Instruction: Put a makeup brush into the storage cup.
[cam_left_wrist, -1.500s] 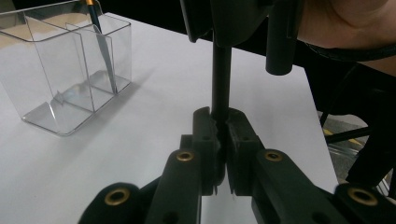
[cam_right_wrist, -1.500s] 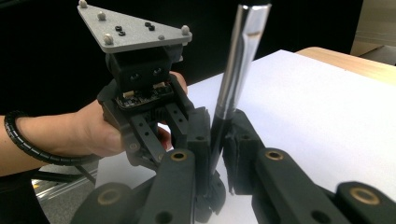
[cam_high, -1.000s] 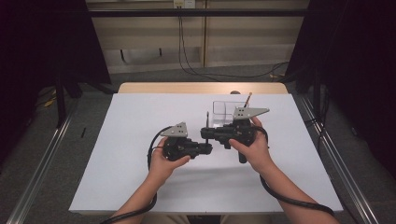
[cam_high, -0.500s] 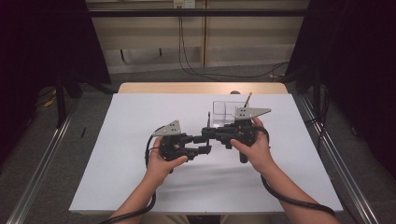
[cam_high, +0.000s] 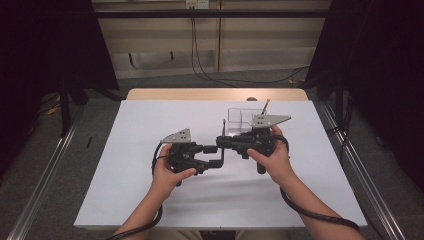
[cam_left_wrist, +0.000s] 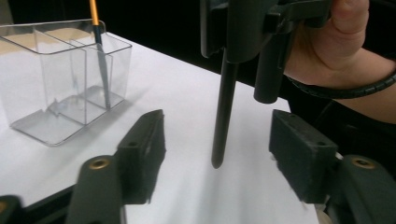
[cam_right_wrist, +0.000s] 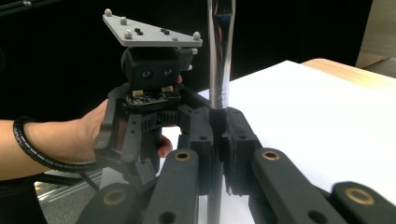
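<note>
Mid-counter (cam_high: 150, 200), right claw (cam_high: 220, 143) is clamped on a dark pen (cam_right_wrist: 219, 70), long axis straight up/down. Left claw (cam_high: 214, 156) jaws just opened, pen tip (cam_left_wrist: 219, 156) btwn them, untouched. Clear organizer (cam_high: 240, 118) sits just behind, nearer right hand.

No writing, label, brand or number can be read anywhere in these pictures. The clear plastic box (cam_left_wrist: 60, 79) and the white tabletop (cam_high: 150, 120) carry no legible marks.

light: bright overhead on white table (cam_high: 125, 200) | surroundings: dark | shadows: soft | near jaws: blurred
</note>
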